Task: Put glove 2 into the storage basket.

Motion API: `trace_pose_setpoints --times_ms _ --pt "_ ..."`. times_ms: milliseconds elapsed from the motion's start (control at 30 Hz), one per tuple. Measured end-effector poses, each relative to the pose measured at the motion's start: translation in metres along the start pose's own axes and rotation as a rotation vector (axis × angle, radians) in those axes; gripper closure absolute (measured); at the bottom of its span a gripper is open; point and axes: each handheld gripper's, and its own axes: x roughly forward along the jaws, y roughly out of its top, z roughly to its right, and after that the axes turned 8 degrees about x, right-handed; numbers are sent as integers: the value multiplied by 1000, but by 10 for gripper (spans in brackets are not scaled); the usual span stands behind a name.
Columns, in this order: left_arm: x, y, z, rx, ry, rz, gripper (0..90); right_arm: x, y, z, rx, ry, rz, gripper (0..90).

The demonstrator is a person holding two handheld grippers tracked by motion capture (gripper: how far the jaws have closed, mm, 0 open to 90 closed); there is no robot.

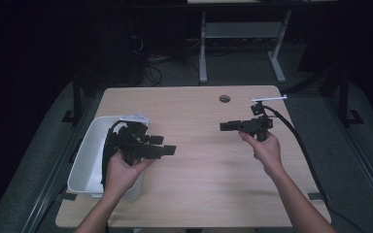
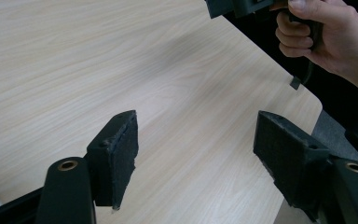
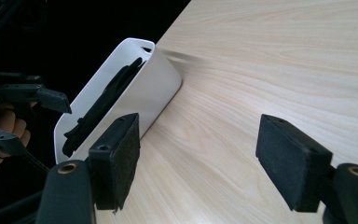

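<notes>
The pale wooden table [image 1: 209, 160] is bare between my grippers. The left gripper [image 2: 196, 158] and right gripper [image 3: 198, 161] hang spread, pinching nothing. I judge that my left hand [image 1: 121, 170], at nine o'clock, could knock the white bin [image 1: 85, 160] beside it.

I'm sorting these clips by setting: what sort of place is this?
Probably a lab or workshop set up for recording. A bare wooden table stands on a grey floor in a dark room, with loose cables and a white desk frame behind, and a white bin at the table's left edge.
</notes>
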Motion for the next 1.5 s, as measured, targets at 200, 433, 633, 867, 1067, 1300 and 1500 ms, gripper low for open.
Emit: trace_pose_setpoints --times_ms 200,433,633,867,1067,1300,1500 --pt "8 2 6 13 -13 -4 300 -12 -9 10 19 -9 15 293" --pt "18 4 13 27 -31 -8 292 -24 -20 23 50 -16 37 292" --pt "30 6 18 28 -49 -8 288 -34 -26 29 54 -20 48 290" --pt "48 8 27 37 -78 -15 281 -45 -35 39 73 -33 56 287" --pt "59 7 32 38 -94 -18 279 -53 -43 47 88 -43 63 287" --pt "71 4 37 44 -108 -27 274 -61 -52 56 101 -54 69 285" --pt "82 2 42 44 -122 -31 270 -67 -59 63 115 -60 75 285"
